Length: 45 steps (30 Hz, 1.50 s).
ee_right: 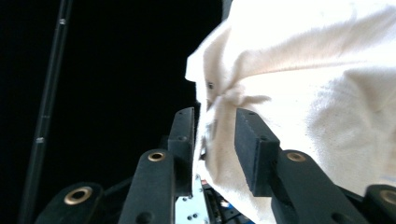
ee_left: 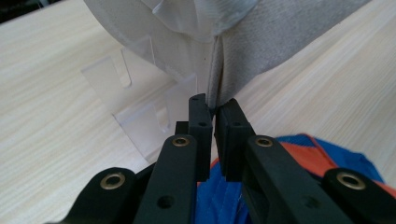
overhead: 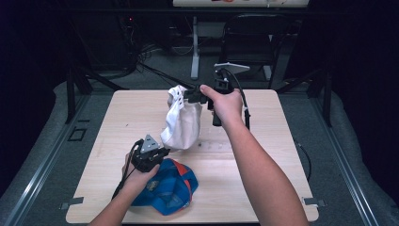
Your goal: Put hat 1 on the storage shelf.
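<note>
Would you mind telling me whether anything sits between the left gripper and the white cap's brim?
Nothing visible does. The left gripper is shut on the lower edge of the white cap, with the blue cap lying under it, out of the way.

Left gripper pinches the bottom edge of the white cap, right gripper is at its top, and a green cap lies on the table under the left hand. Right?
Not quite: the cap on the table under the left hand is blue and orange, not green, as the high view shows. The rest stands: the left gripper pinches the bottom edge of the white cap, and the right gripper is at its top.
</note>
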Tool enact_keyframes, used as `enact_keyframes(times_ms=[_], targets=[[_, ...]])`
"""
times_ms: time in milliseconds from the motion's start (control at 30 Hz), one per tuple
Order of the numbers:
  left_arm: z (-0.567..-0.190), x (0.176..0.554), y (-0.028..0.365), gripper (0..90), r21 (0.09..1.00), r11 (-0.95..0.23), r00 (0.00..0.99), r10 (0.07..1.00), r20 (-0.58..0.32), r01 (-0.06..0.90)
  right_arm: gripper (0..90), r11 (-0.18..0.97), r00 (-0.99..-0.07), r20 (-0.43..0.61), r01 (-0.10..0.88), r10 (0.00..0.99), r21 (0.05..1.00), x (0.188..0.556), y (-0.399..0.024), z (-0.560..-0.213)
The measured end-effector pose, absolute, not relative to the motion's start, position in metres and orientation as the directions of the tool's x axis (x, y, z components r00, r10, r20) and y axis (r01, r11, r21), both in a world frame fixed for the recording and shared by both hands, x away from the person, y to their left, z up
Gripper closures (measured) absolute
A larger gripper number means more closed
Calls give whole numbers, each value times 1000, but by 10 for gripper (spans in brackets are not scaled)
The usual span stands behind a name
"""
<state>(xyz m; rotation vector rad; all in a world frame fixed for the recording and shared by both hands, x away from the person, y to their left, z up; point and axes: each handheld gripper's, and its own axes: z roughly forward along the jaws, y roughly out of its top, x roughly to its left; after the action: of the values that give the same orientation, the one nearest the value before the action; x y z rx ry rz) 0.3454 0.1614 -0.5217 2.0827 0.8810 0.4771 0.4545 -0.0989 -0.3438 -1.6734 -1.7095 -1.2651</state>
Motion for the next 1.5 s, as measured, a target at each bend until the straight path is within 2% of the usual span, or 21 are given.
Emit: enact_keyframes(times_ms=[67, 400, 433, 700, 933, 1133, 1333, 1500], targets=[[-522, 346, 163, 858, 801, -414, 679, 734, 12, 433, 674, -141, -199, 792, 931, 577, 336, 450, -109, -342], [-521, 339, 160, 815, 802, -425, 659, 751, 54, 419, 661, -107, -237, 696, 905, 678, 412, 434, -135, -348], [-520, 337, 162, 775, 804, -423, 652, 756, 59, 417, 657, -100, -245, 670, 896, 701, 432, 430, -140, -351], [-517, 328, 178, 685, 811, -399, 636, 771, 43, 428, 649, -81, -262, 652, 892, 711, 446, 417, -154, -363], [-517, 316, 212, 676, 815, -344, 606, 795, -11, 466, 648, -41, -306, 616, 875, 726, 483, 398, -160, -371], [-520, 304, 248, 619, 809, -291, 545, 837, -43, 511, 642, 6, -354, 555, 847, 753, 532, 381, -165, -385], [-533, 298, 282, 565, 818, -205, 457, 886, -78, 537, 638, 22, -344, 529, 853, 776, 522, 376, -169, -410], [-534, 298, 291, 564, 818, -181, 430, 899, -88, 546, 640, 26, -342, 533, 858, 774, 513, 374, -166, -421]])
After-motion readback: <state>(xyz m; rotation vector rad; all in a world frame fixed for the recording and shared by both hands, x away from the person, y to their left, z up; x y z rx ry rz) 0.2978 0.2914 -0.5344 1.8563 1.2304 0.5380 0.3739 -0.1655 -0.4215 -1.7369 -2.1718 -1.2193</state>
